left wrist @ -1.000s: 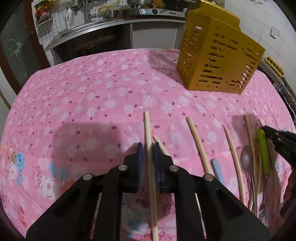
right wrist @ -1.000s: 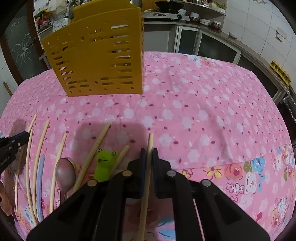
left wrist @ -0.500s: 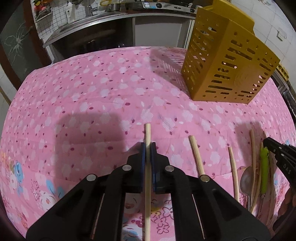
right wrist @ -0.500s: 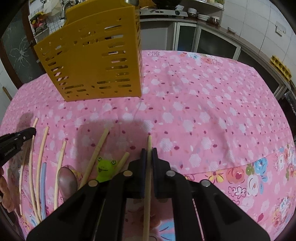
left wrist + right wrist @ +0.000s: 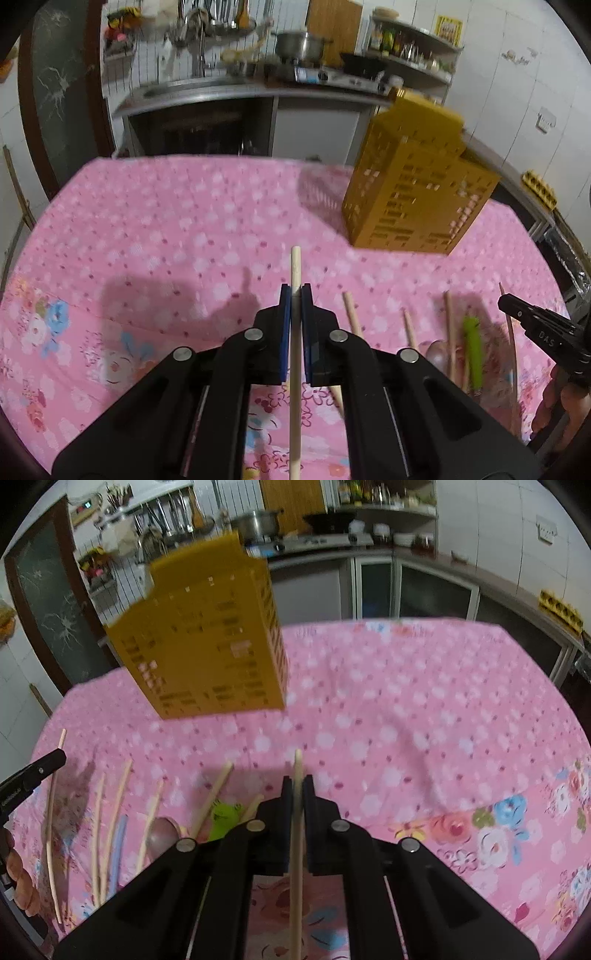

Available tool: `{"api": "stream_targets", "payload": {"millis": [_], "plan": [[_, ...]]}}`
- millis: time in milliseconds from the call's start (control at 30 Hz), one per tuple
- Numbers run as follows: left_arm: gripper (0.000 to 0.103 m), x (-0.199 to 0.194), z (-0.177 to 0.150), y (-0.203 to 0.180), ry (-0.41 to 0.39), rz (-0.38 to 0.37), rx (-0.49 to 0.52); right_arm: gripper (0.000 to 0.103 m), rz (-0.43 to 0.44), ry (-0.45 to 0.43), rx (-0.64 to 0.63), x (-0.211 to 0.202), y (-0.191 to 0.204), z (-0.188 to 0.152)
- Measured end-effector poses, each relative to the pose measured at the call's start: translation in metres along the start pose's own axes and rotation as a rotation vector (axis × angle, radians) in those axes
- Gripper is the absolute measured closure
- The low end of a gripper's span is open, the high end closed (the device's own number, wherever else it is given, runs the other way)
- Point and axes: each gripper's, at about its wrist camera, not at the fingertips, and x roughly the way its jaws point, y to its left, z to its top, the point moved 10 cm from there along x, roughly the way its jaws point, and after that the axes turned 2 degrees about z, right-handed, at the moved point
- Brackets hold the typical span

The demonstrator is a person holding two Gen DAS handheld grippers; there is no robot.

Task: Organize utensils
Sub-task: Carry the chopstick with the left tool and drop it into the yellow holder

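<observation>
While both grippers tilt downward, left fingers (image 5: 285, 325) and right fingers (image 5: 309, 805) each clamp a chopstick.

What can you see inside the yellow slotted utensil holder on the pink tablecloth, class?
Nothing can be confirmed inside the yellow utensil holder. Both views show only its slotted outer walls, blurred; the open top faces away, so its inside stays hidden. Chopsticks and a spoon lie outside on the tablecloth.

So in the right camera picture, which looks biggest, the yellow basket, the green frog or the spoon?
1. The yellow basket looks by far the biggest.
2 and 3. The spoon and the green frog look about alike; both are partly hidden by the right gripper, so no ranking.
</observation>
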Motion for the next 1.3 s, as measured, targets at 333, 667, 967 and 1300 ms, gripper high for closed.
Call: {"api": "stream_targets", "payload": {"millis": [333,667,967,1300], "plan": [[0.099,-0.060,0.040,-0.026,-0.212,-0.046,0.009,0.097,0.090,-0.256,-0.030,-0.059,0.015,0.051],[0.099,-0.087,0.072,-0.054,-0.305,-0.125,0.020,0.097,0.093,-0.357,-0.062,-0.088,0.022,0.082],[0.099,-0.082,0.098,-0.067,-0.349,-0.129,0.031,0.097,0.094,-0.448,-0.071,-0.114,0.026,0.125],[0.099,-0.133,0.168,-0.092,-0.455,-0.142,0.081,0.097,0.113,-0.570,-0.108,-0.164,0.049,0.203]]}}
